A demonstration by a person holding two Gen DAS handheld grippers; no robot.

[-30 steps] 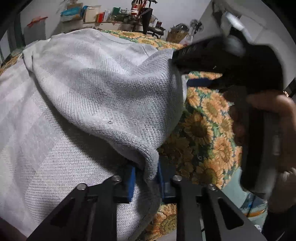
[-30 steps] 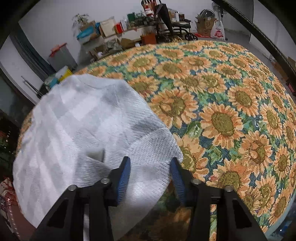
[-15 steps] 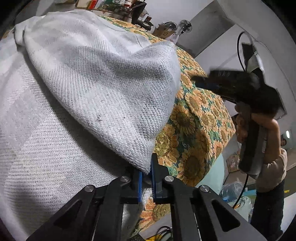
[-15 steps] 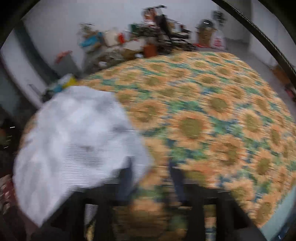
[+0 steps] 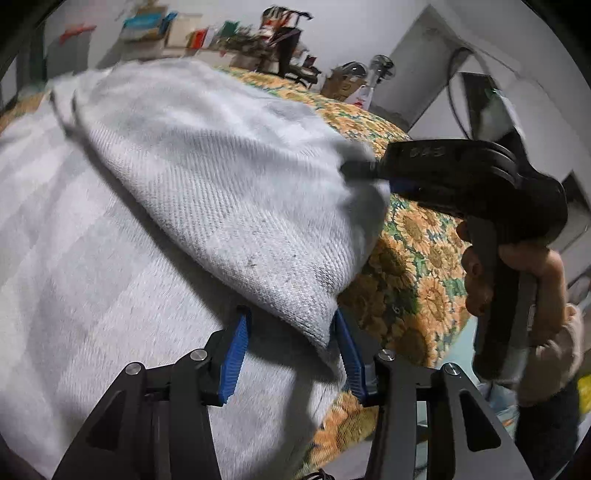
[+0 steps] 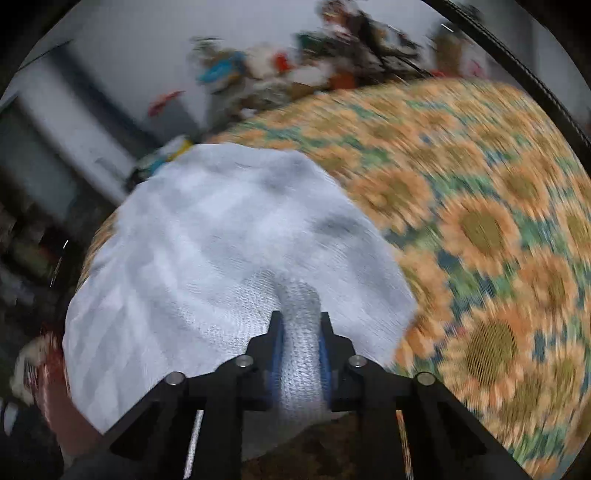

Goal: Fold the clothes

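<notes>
A pale grey checked cloth (image 5: 221, 177) lies on a sunflower-patterned cover (image 5: 417, 266), its near part folded over itself. My left gripper (image 5: 291, 325) is at the folded corner. Its jaws are opening, and the corner hangs loose between the blue pads (image 5: 236, 350), nearer the right one. In the right wrist view the cloth (image 6: 221, 240) rises in a ridge into my right gripper (image 6: 299, 325). That gripper's jaws are closing, with both pads pressed on the ridge. The left wrist view shows the right gripper (image 5: 358, 170) at the cloth's far right edge.
A person's hand (image 5: 517, 280) holds the right gripper's handle beyond the cover's right edge. Bare sunflower cover (image 6: 480, 221) stretches to the right of the cloth. Cluttered shelves (image 5: 221, 33) and a fan (image 5: 380, 70) stand by the back wall.
The left jaws, shut on the cloth corner half a second ago, have parted. The right gripper moved left over the cloth's edge and closed on a ridge of it.
</notes>
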